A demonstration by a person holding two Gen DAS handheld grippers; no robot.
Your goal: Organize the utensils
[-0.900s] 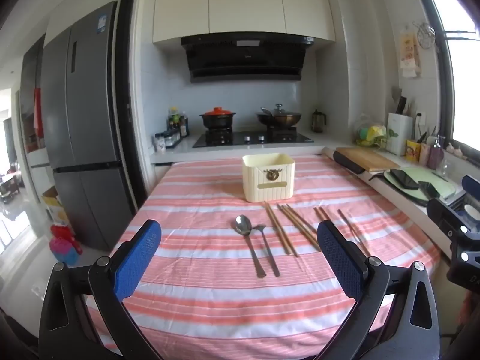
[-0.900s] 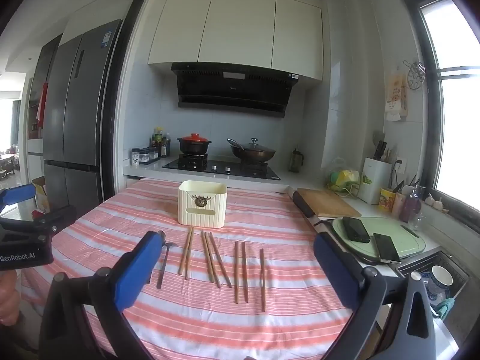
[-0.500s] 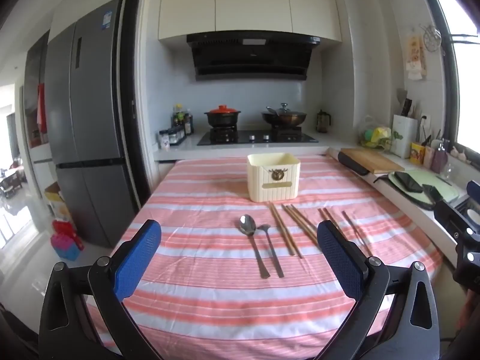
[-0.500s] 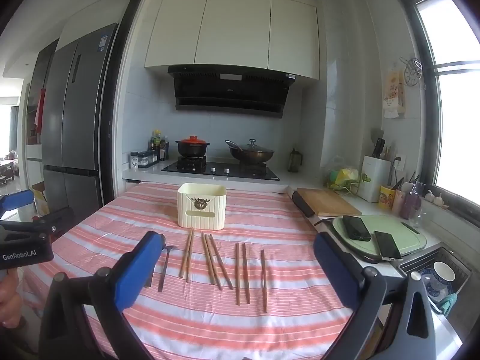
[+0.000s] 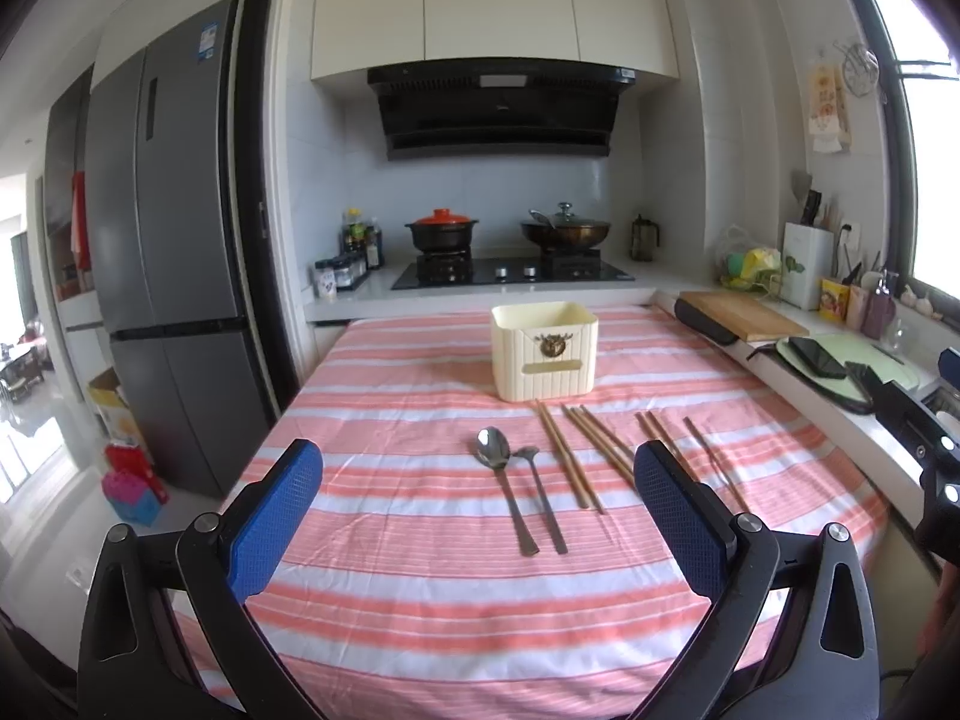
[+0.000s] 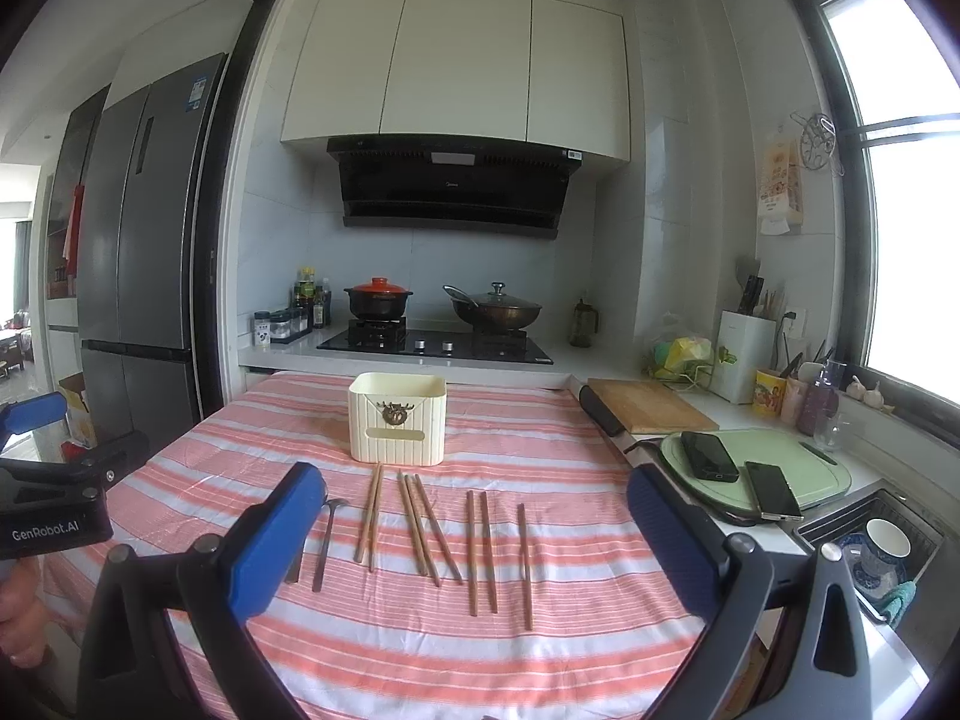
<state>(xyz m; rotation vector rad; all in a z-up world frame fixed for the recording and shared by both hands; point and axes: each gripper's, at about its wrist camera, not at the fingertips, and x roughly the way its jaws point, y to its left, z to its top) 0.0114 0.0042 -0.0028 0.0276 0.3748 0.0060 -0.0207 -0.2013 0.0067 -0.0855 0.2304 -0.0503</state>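
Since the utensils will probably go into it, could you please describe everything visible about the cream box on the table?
The cream box looks like ribbed plastic, squarish with rounded corners and an open top. Its front bears a dark round ornament above a slot-shaped recess. It stands upright on the striped tablecloth, at the far middle, just behind the chopsticks. Its inside is not visible. Nothing else touches it; both grippers are well short of it.

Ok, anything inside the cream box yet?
Only the cream box's upper inner walls show, bare. Its bottom is hidden by the front wall. Spoons and chopsticks lie on the tablecloth.
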